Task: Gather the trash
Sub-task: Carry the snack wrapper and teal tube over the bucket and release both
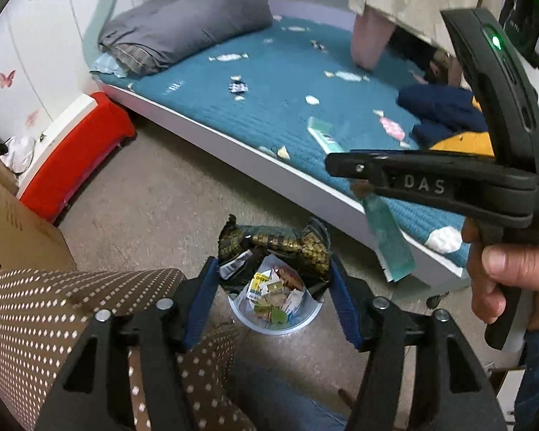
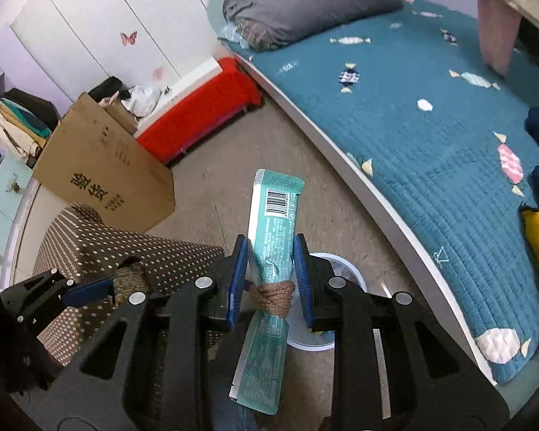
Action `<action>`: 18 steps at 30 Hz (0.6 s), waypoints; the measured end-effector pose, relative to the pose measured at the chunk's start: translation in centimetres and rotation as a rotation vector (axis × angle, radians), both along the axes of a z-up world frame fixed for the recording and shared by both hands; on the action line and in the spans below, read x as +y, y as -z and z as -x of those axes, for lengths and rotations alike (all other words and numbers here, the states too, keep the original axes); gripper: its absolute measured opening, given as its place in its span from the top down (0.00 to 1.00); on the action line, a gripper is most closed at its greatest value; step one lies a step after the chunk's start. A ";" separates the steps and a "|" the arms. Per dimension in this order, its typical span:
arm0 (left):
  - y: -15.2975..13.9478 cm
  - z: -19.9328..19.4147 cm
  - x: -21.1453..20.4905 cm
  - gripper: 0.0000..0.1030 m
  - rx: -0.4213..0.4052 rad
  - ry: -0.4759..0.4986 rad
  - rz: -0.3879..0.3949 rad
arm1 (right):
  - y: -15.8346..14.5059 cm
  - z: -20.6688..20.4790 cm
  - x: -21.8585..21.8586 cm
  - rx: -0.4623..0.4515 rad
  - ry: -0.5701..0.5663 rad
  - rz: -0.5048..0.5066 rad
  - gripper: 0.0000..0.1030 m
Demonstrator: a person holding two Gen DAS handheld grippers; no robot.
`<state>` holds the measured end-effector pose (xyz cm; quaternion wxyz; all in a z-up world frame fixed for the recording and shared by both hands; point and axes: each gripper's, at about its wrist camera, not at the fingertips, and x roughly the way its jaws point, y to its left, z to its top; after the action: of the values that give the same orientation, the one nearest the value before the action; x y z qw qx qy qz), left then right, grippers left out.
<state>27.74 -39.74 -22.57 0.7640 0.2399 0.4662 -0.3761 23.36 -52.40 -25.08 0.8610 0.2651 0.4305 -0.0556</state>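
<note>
From the left wrist, the left gripper [image 1: 275, 280] hangs directly above the trash bin [image 1: 307, 318] on the floor beside the bed [image 1: 233, 151], its jaws parted around a dark, gold-patterned wrapper [image 1: 275, 242] that sits between the pads, though whether they still pinch it cannot be told; the right gripper [image 1: 355, 176] reaches in from the right with a teal wrapper [image 1: 390, 240] dangling off to the bin's right. From the right wrist, that gripper's narrow jaws clamp the teal wrapper [image 2: 269, 248] across its middle, long axis pointing forward, the bin [image 2: 341, 269] just below and slightly right, so the left hand appears nearer the drop.
</note>
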 end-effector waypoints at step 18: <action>-1.2 -1.1 2.8 0.11 -0.035 -0.109 0.054 | 3.9 1.0 -0.8 0.098 0.077 -0.092 0.06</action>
<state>28.81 -36.98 -21.39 0.7974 0.2002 0.4549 -0.3422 22.41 -53.19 -28.95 0.8230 0.3178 0.4637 -0.0819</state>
